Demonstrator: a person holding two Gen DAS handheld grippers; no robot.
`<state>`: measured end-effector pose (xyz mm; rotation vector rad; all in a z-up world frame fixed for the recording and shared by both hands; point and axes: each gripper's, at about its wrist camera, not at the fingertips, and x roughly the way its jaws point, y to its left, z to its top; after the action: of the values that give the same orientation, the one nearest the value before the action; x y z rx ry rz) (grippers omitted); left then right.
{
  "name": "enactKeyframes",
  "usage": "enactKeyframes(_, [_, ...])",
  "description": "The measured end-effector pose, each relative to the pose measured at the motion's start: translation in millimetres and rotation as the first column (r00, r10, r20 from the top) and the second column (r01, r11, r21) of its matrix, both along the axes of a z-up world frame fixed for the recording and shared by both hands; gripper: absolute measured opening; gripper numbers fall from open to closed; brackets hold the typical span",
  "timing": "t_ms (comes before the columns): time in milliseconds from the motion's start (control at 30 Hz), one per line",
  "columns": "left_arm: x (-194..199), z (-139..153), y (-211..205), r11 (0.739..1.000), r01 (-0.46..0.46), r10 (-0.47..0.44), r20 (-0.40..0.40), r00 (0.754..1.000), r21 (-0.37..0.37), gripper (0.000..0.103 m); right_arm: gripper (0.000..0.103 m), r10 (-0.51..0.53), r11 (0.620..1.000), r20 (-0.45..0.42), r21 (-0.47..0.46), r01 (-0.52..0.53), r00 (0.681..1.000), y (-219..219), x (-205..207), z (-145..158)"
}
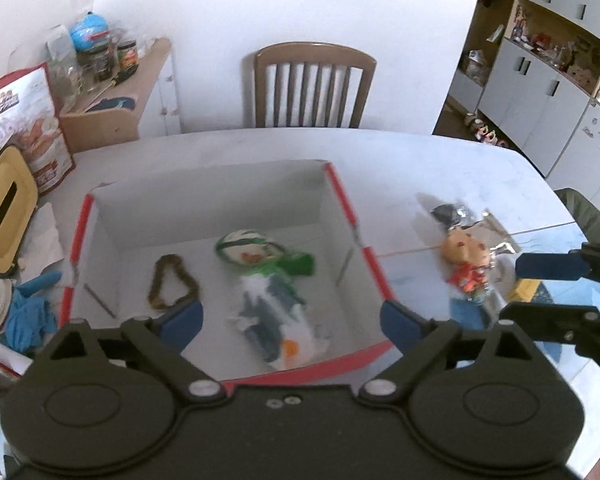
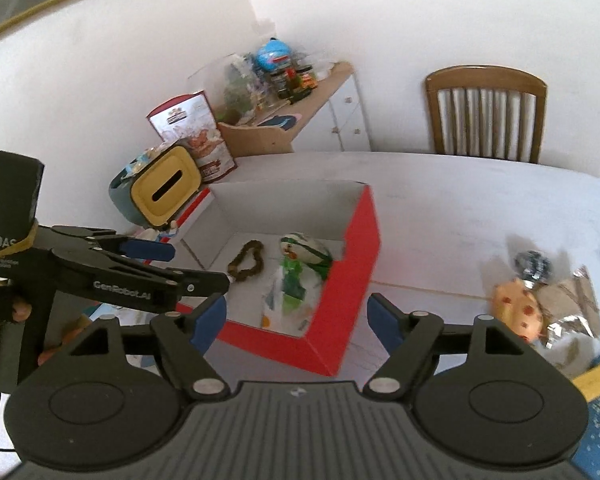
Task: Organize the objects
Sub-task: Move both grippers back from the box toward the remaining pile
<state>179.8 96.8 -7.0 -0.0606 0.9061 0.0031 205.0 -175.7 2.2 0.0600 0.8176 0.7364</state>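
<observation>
Doll (image 1: 466,264) beside the box (image 1: 374,268) looks soft, light — pinch its body; both grippers (image 1: 292,320) (image 2: 296,320) gape, empty.

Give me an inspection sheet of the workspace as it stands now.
Surface: white table, bare at its far side.
Job's things: red-rimmed white cardboard box holding a brown bead loop, a green-and-white pouch and a white printed packet; orange spotted plush toy and silver foil wrapper lie outside, right of the box.
Clutter: yellow-lidded tissue box, blue cloth.
Grippers: left claw open above the box, empty; right claw open, empty.
Cables: nothing seen.
Surroundings: wooden slat-back chair, side shelf with jars.
</observation>
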Motion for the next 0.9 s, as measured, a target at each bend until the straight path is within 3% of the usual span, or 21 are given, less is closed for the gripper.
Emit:
enactKeyframes(200, [0,2,-38,1.000,0.021,-0.021,0.022,1.000,0.012,0.103,0.077,-0.019,1.000,0.005,0.010,0.019,1.000,-42,-5,1])
enactKeyframes(333, [3,-2,-64,0.999,0.035,-0.036,0.023,0.999,0.019,0.103,0.077,-0.052,0.999,0.056,0.005,0.052,0.997,-73,-11,4])
enactKeyframes(433, [6,-5,-84,0.998,0.050,-0.051,0.022,0.998,0.026,0.103,0.086,-0.096,0.995,0.083,-0.020,0.098,0.992,-98,-12,2])
enactKeyframes(700, [14,-24,-133,0.994,0.091,-0.093,0.019,0.996,0.053,0.103,0.087,-0.129,0.980,0.141,-0.132,0.148,0.982,-148,-13,-20])
enactKeyframes(900, [17,-55,-168,0.993,0.114,-0.114,-0.020,0.993,0.014,0.103,0.087,-0.155,0.965,0.101,-0.196,0.172,0.983,-181,-4,-47])
